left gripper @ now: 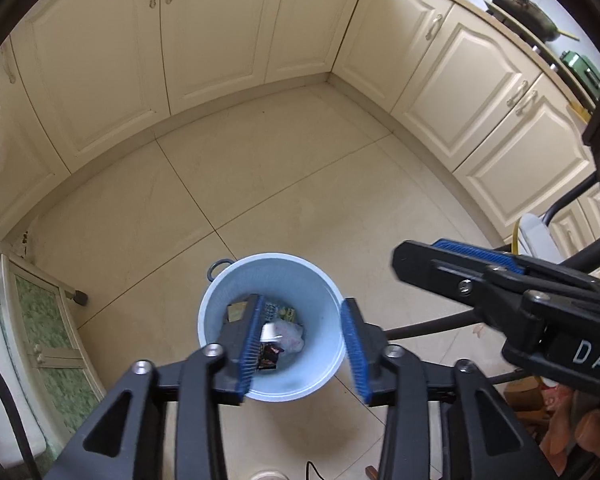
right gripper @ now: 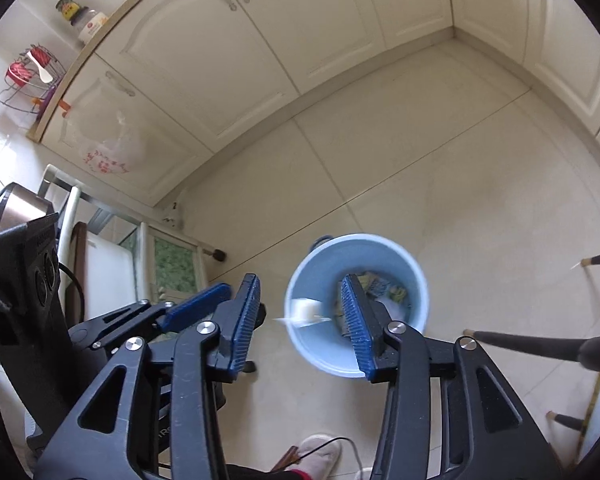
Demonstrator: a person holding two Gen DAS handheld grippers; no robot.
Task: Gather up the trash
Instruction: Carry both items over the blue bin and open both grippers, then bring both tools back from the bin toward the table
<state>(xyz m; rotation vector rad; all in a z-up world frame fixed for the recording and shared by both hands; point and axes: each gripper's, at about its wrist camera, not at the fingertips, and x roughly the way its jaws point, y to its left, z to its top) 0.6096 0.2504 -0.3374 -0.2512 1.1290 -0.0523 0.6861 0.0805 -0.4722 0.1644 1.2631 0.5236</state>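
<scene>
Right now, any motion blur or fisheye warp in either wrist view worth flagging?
Left wrist view: sharp; cabinet fronts and floor tile lines bow with the fisheye, dark vignette at the corners. Right wrist view: same warp; a white scrap over the blue bin rim is smeared by motion blur, everything else is crisp.

Left gripper (left gripper: 304, 344) poised over round pale-blue plastic bin (left gripper: 328, 292), pointing steeply down, jaws apart, nothing between blue ribbed pads (left gripper: 252, 344). Bin upright on beige tiled floor (left gripper: 280, 184), grey ring handle on far rim. Inside: white crumpled paper (left gripper: 288, 334), dark wrapper (left gripper: 269, 356), yellow-green printed packet (left gripper: 282, 313). Right gripper (left gripper: 460, 264) reaches in from right edge, beside bin, well clear of rim. Cream cabinet doors (left gripper: 220, 32) line far walls.
</scene>
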